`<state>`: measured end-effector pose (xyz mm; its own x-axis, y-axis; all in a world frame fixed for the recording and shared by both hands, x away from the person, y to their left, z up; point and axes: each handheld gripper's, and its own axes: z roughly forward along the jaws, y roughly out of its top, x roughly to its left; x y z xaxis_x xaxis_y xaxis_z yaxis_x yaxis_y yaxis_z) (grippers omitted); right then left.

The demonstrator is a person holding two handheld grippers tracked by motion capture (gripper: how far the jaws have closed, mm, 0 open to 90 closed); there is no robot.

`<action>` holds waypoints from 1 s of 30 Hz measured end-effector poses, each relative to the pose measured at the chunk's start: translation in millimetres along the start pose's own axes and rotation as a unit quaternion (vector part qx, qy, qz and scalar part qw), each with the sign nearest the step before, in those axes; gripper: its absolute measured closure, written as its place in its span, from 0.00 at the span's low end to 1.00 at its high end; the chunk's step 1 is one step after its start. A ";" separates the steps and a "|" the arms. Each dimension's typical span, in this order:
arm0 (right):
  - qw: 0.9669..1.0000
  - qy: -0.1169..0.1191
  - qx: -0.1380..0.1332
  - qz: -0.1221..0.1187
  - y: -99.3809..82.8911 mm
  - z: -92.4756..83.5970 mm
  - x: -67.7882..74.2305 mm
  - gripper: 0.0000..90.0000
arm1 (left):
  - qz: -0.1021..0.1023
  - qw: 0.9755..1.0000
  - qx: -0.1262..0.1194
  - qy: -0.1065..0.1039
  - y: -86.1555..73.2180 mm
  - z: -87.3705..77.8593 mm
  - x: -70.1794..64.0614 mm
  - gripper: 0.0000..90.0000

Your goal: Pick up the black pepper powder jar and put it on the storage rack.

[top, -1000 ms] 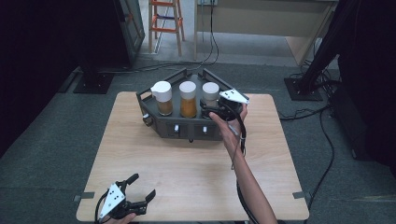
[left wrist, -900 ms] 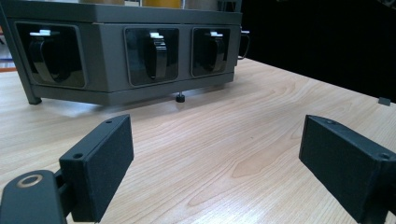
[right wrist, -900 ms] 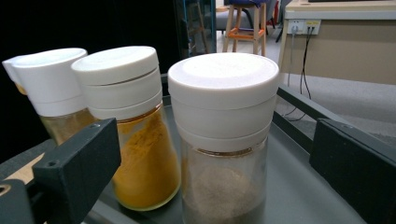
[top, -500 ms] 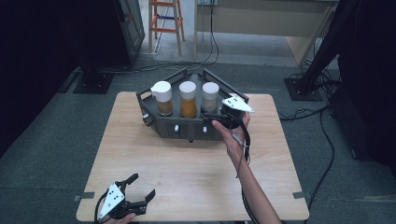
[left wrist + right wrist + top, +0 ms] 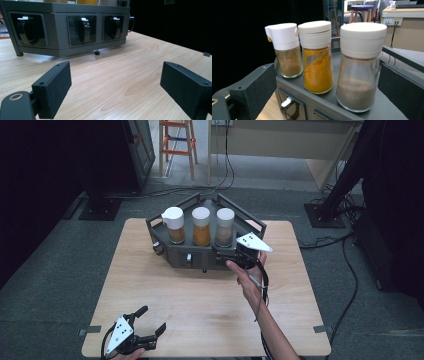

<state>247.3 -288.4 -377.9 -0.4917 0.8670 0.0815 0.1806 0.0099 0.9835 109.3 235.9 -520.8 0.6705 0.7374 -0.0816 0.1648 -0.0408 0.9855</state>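
Near the table's (image 5: 165, 290) front edge the left gripper (image 5: 142, 325) rests low with its jaws released, nothing between them. Farther in, the right gripper (image 5: 227, 254) sits at the front right corner of the grey rack (image 5: 187, 254), jaws spread wide with nothing grasped; in the right gripper view they frame the nearest jar of grey-brown spice (image 5: 359, 72). Beside it stand the turmeric jar (image 5: 317, 57) and, farthest, the spouted brown-spice jar (image 5: 287, 50), all upright on the rack's top.
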 end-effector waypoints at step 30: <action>0.999 0.054 -0.005 0.003 -43.5 -27.6 7.9 0.02 | 0.001 1.000 -0.001 -0.001 -0.7 0.4 -0.2 0.11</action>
<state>212.0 -295.8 -415.7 -0.5797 0.8081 0.1047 0.1766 -0.0008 0.9843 109.4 235.5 -521.5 0.6717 0.7365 -0.0800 0.1627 -0.0413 0.9858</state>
